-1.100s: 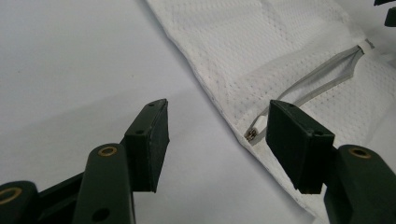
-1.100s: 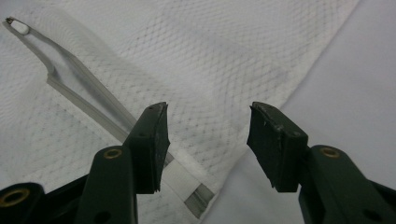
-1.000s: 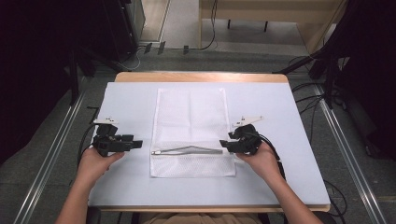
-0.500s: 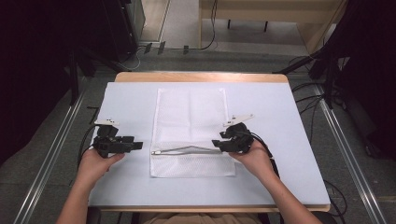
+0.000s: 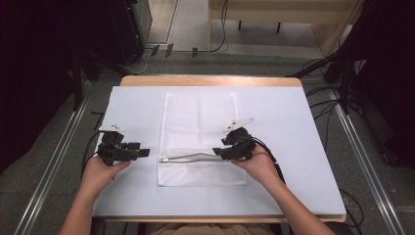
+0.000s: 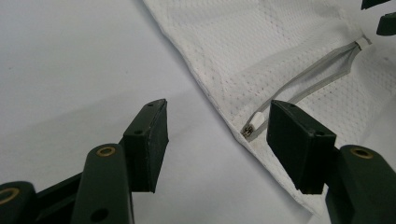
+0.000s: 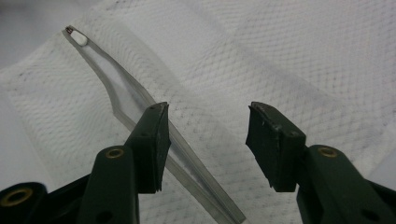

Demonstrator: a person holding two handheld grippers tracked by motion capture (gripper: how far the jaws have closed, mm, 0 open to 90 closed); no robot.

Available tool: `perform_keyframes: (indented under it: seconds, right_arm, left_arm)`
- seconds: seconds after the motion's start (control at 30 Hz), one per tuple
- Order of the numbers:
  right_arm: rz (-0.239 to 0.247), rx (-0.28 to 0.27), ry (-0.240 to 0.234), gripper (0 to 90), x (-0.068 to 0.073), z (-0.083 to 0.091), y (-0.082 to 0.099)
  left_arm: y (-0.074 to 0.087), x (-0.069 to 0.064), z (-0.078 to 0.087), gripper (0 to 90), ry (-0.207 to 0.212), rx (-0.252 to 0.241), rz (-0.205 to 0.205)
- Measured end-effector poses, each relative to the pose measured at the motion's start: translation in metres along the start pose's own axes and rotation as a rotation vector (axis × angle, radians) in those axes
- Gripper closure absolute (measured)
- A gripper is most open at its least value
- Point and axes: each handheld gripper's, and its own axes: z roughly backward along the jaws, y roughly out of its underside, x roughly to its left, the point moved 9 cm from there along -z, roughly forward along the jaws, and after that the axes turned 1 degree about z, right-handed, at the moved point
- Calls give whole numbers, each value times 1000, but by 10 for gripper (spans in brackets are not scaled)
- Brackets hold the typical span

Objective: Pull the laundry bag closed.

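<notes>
A white mesh bag lies flat in the middle of the pale mat, and a grey zipper runs across its near part with its tapes gaping slightly. My left gripper rests on the mat just left of the bag and stands open. In the left gripper view its jaws frame the bag's edge and the zipper's metal end. My right gripper hovers over the zipper's right part, open. In the right gripper view the zipper passes under the left finger of the right gripper, with nothing pinched.
The pale mat covers a wooden table whose far edge shows. Metal rails run along the floor on both sides, with cables and dark equipment beyond the table. Both forearms enter from the near edge.
My right gripper has slid left over the bag, along the zipper. The left gripper and the bag have stayed put.
</notes>
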Motion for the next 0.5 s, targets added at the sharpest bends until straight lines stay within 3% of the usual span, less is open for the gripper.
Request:
perform_keyframes:
  seconds: [0.27, 0.5]
  right_arm:
    - [20, -30, -18, 546, 11, -2, -15]
    - [37, -8, -52, 570, 27, -13, -17]
  left_arm:
    - [-1, -1, 1, 391, -1, -14, -4]
    - [0, -4, -3, 392, 6, -1, -12]
